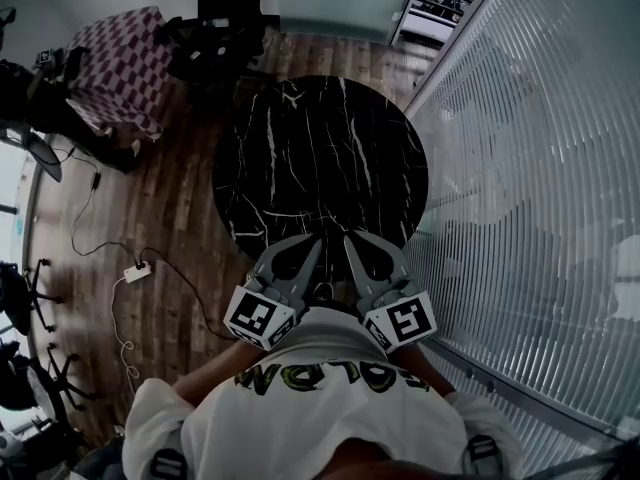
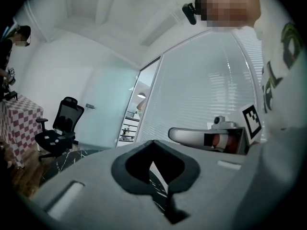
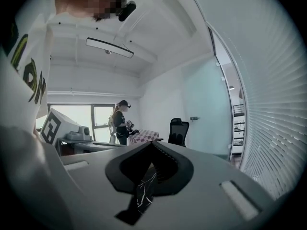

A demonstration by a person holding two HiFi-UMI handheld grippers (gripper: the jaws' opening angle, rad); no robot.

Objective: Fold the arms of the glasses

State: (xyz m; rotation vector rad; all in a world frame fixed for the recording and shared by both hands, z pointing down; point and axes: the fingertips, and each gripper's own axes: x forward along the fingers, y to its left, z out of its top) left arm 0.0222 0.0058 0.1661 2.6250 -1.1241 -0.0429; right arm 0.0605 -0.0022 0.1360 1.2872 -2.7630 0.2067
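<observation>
Black, white-veined marble forms the round table (image 1: 320, 148), above whose near edge the left gripper (image 1: 318, 239) and right gripper (image 1: 348, 236) hover side by side, jaws closed tip to tip on nothing, the glasses indiscernible in any view.

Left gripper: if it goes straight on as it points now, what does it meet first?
Probably the round black marble table, ahead of the left gripper; nothing lies between. Its tilt is unclear, so it could pass above.
</observation>
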